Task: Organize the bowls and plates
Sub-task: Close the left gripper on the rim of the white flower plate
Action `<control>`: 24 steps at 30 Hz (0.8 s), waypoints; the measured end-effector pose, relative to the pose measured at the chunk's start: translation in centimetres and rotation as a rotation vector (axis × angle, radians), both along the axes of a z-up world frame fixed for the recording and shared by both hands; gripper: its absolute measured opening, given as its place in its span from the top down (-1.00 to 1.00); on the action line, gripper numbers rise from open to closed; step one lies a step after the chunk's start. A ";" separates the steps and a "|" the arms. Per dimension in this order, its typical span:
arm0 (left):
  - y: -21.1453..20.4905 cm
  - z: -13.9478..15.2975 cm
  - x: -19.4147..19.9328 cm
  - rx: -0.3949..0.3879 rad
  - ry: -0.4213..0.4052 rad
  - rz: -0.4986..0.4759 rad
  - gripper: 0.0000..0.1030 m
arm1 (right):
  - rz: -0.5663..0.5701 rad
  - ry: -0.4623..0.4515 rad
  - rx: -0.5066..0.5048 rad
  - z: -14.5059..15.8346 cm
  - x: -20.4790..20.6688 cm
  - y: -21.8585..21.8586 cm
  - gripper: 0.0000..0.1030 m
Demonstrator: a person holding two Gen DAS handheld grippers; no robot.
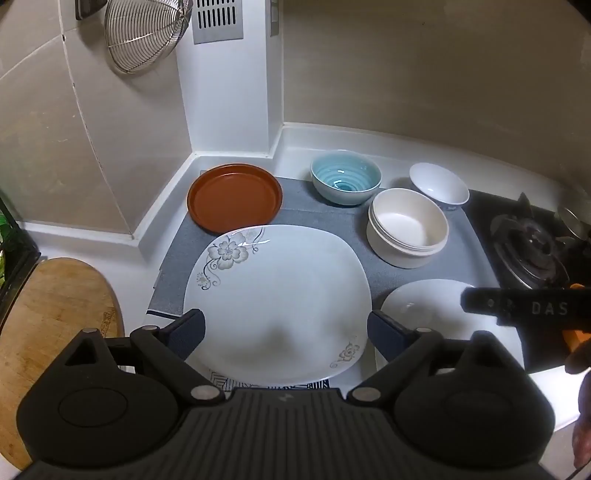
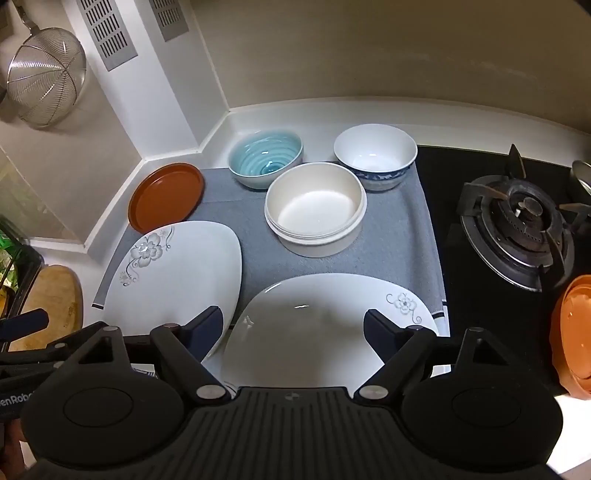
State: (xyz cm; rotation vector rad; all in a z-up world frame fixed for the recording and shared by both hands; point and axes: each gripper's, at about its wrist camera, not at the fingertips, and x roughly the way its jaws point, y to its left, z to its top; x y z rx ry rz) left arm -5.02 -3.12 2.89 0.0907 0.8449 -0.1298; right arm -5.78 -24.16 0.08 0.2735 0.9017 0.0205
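On a grey mat lie a large white flowered square plate, a second white flowered plate, a brown round plate, a teal bowl, a stack of cream bowls and a white bowl with a blue band. My left gripper is open and empty above the large plate. My right gripper is open and empty above the second plate.
A gas burner sits on the black hob at right. An orange container stands at the far right. A wooden board lies at left. A wire strainer hangs on the wall.
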 end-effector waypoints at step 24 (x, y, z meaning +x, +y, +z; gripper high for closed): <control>1.7 -1.6 4.9 -0.010 -0.041 -0.152 -0.25 | -0.172 0.029 -0.006 -2.0 1.3 0.8 -0.44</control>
